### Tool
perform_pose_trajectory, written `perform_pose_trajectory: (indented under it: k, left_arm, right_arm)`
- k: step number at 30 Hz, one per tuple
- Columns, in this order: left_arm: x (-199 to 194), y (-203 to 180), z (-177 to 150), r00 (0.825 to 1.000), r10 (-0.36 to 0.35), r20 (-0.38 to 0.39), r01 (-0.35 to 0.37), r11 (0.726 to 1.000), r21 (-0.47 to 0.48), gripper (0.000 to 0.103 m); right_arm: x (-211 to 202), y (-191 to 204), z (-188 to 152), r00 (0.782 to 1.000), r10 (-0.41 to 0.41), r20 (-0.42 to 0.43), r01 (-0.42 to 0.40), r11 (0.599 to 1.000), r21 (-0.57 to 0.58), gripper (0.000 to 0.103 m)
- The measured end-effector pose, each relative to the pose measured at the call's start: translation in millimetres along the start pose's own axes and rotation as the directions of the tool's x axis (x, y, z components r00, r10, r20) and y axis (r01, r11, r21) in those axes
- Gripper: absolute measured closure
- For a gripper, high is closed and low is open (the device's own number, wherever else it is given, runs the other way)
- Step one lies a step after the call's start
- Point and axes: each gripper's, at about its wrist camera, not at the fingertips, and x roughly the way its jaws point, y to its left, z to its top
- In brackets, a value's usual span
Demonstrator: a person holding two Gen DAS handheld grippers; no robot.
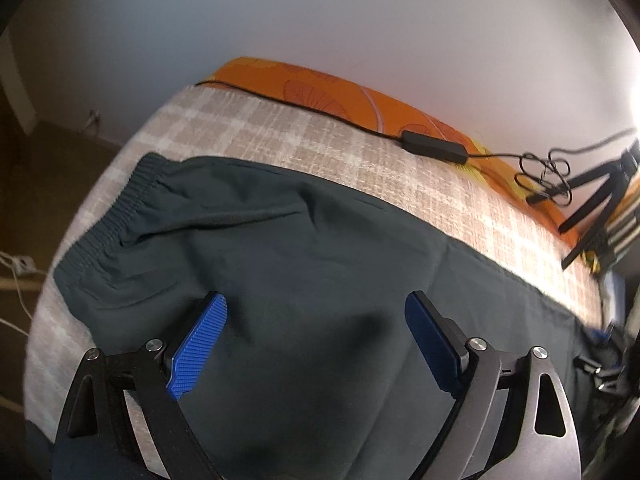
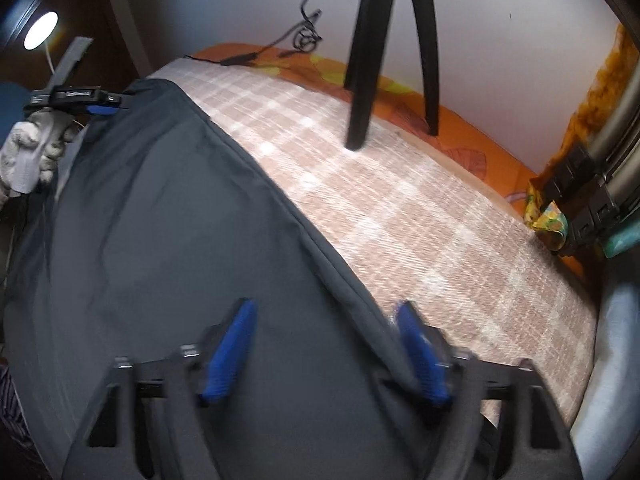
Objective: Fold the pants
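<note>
Dark teal pants (image 1: 280,248) lie flat on a beige checked cloth (image 1: 360,152), with the elastic waistband (image 1: 116,216) at the left. My left gripper (image 1: 316,312) is open just above the upper part of the pants, blue pads apart, holding nothing. In the right wrist view the pants (image 2: 160,220) stretch away along a seamed edge (image 2: 280,196). My right gripper (image 2: 324,320) is open over the pants near that edge, empty. The left gripper (image 2: 100,106) also shows far left in a gloved hand.
An orange patterned sheet (image 1: 352,96) runs along the white wall. A black cable with an adapter box (image 1: 434,146) lies on it. Black tripod legs (image 2: 368,60) stand on the checked cloth (image 2: 400,208). A lamp (image 2: 40,30) shines at the far left.
</note>
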Motion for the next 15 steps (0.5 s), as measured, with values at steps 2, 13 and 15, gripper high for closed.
perform_pose_trajectory:
  k: [2,13,15]
  left_arm:
    - [-2.8,3.6,3.3,1.0,-0.01,0.0,0.01,0.999,-0.031,0.012]
    - [-16.9,5.2,31.8,0.994,-0.104,0.041,0.111,0.97,-0.216,0.012]
    - [-8.0,2.7,33.5,0.994,-0.106,0.026,0.109,0.967,-0.231,0.012]
  right_arm:
    - [-7.0,4.8,-1.6,1.0,0.02,-0.004,-0.02,0.999,0.038,0.099]
    - [-76.7,88.7,-40.3,0.991,0.005,0.131,0.011,0.992,-0.123,0.103]
    - [-80.9,98.6,-48.8,0.993,-0.002,0.12,0.022,0.987,-0.161,0.103]
